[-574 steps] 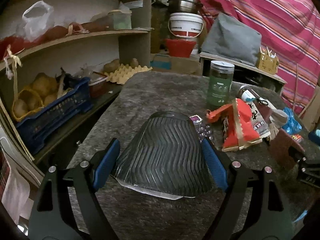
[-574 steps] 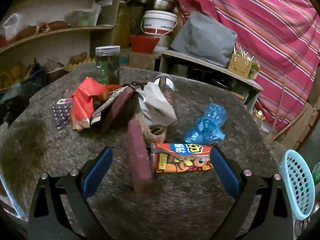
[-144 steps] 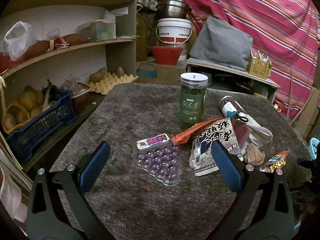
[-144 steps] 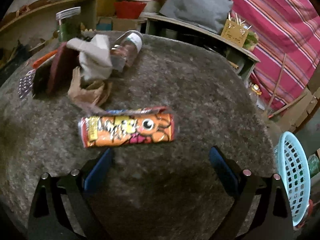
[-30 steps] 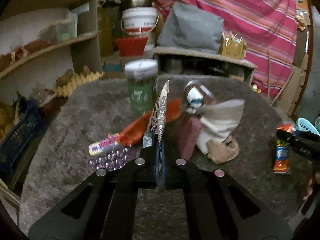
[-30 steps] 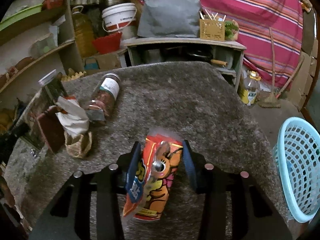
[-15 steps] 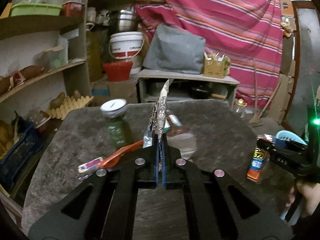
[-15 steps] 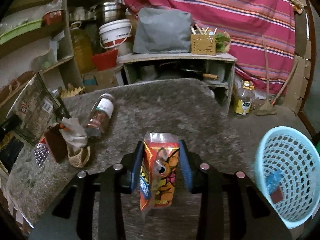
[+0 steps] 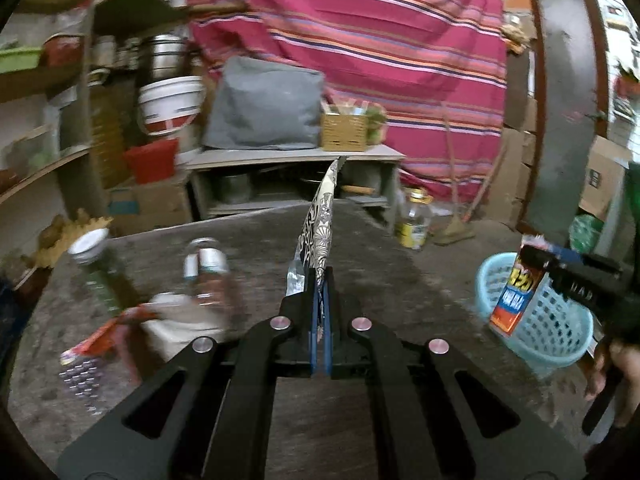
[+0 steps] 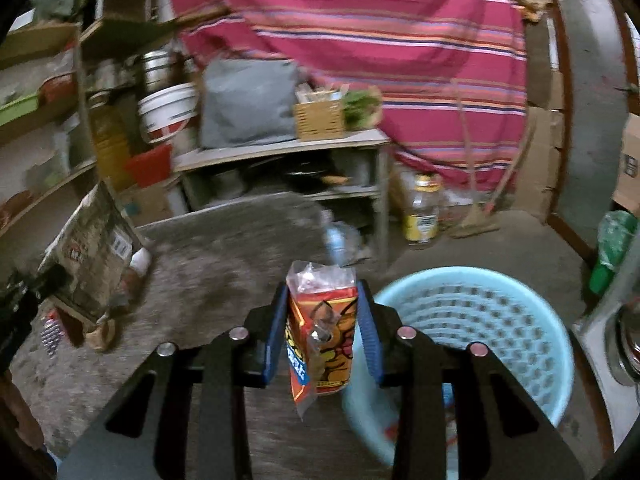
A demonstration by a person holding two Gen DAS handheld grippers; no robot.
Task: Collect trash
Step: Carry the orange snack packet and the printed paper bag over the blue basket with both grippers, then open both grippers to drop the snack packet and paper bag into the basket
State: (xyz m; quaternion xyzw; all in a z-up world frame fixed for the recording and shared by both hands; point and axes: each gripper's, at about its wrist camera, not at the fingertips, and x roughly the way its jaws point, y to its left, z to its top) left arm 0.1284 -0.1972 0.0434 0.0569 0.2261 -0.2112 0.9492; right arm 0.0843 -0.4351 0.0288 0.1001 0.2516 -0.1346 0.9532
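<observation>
Left gripper (image 9: 320, 296): jaws pressed together, pinching a flat patterned wrapper (image 9: 320, 224) that stands on edge above the grey table (image 9: 360, 248). Right gripper (image 10: 322, 332): jaws part-way apart, clamping an orange snack packet (image 10: 324, 340) upright between the blue pads, at the table edge just beside the light blue basket (image 10: 500, 312) on the floor. A jar (image 9: 208, 268), a white bag (image 9: 188, 320) and a blister pack (image 9: 80, 376) lie on the table, blurred
</observation>
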